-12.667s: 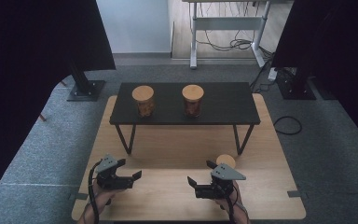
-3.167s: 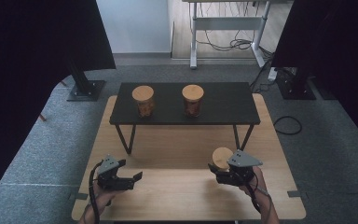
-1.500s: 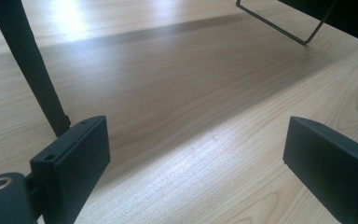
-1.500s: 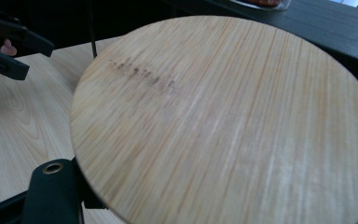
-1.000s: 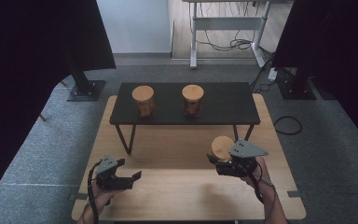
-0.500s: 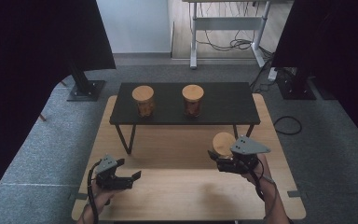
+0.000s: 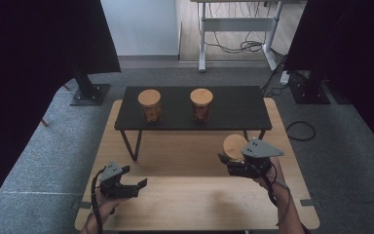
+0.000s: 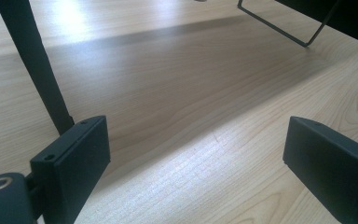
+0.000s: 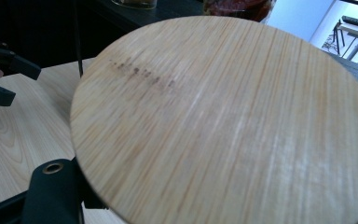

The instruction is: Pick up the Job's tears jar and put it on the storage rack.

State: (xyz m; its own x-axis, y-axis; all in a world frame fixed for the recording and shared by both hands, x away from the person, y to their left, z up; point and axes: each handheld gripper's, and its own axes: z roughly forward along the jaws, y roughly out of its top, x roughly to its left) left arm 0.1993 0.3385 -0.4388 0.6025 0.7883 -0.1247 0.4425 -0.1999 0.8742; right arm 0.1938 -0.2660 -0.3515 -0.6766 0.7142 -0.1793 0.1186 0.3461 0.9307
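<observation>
Fingers of the right gripper (image 7: 230, 163) are clamped on a jar with a round wooden lid (image 7: 234, 146), held above the pale wooden desk (image 7: 185, 195). Left gripper (image 7: 139, 184) rests with fingers apart, empty. Beyond stands a low black table (image 7: 233, 107) bearing two lidded jars (image 7: 149, 105), on grey carpet (image 7: 44, 151). Since earlier, the held jar has risen from the desk.

A broad, pale wooden tabletop (image 7: 195, 195) filled the lower middle of the high view. On its far half, at frame centre, stood a low black rectangular bench on thin metal legs (image 7: 233, 109). Two glass jars with round wooden lids rested on that bench, one at centre left (image 7: 149, 105), one just right of it (image 7: 201, 104), well apart.
</observation>
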